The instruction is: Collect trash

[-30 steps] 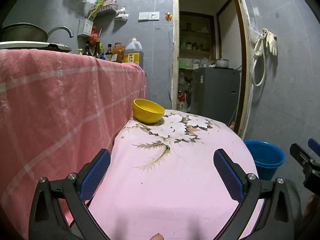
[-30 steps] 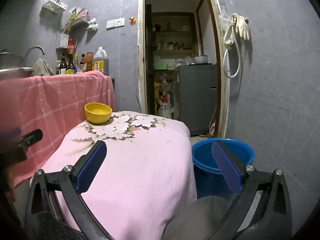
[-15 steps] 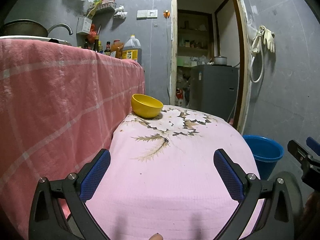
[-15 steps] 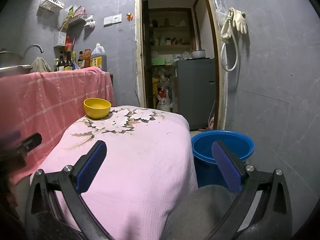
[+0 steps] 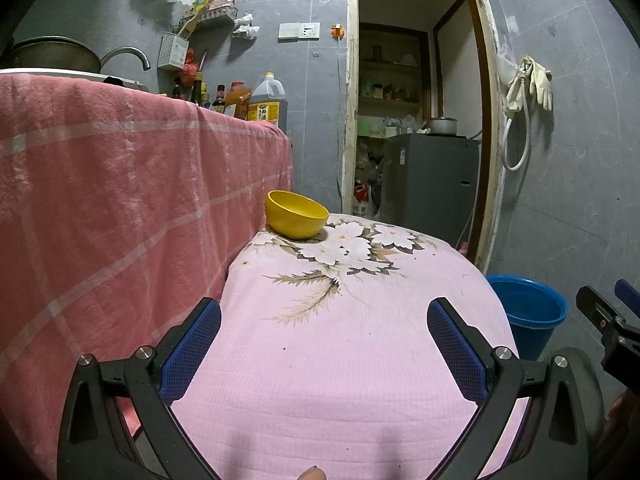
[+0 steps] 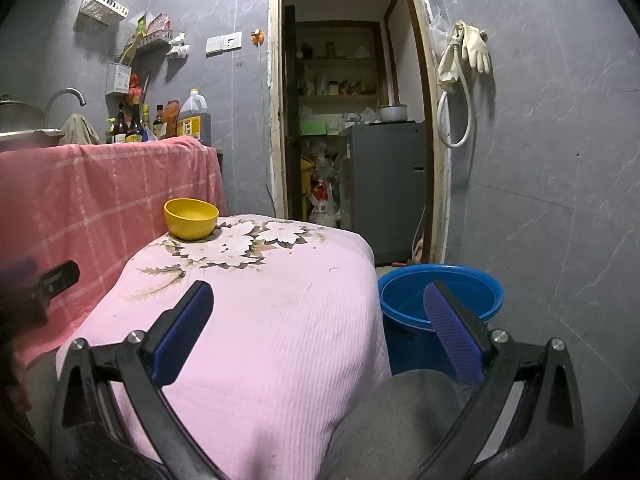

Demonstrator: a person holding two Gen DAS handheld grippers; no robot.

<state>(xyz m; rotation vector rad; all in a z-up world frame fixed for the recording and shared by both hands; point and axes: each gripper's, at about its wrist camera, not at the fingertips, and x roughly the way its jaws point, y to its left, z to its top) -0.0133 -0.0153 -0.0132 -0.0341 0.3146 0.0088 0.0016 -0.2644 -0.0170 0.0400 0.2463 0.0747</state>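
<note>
A pink checked cloth (image 5: 120, 208) hangs over the counter on the far left, with a tap (image 5: 126, 56) and a row of bottles (image 5: 224, 98) on top against the grey wall. Just right of it stands a low table under a pink flowered cloth (image 5: 352, 352). A yellow bowl (image 5: 296, 219) sits at the table's far left corner, close beside the checked cloth; whether anything lies inside the bowl cannot be told. The left gripper (image 5: 324, 344) hovers over the near part of the table, its blue-padded jaws spread wide with nothing between them. No loose trash shows on the table top. Behind the table an open doorway shows shelves and a grey cabinet (image 5: 430, 184). The right gripper (image 6: 318, 328) is likewise spread wide and empty, over the table's right edge. To the right of the table, on the floor, stands a blue bucket (image 6: 408, 344), touching or nearly touching the hanging cloth. Gloves (image 6: 474, 48) and a white hose hang on the right wall.
</note>
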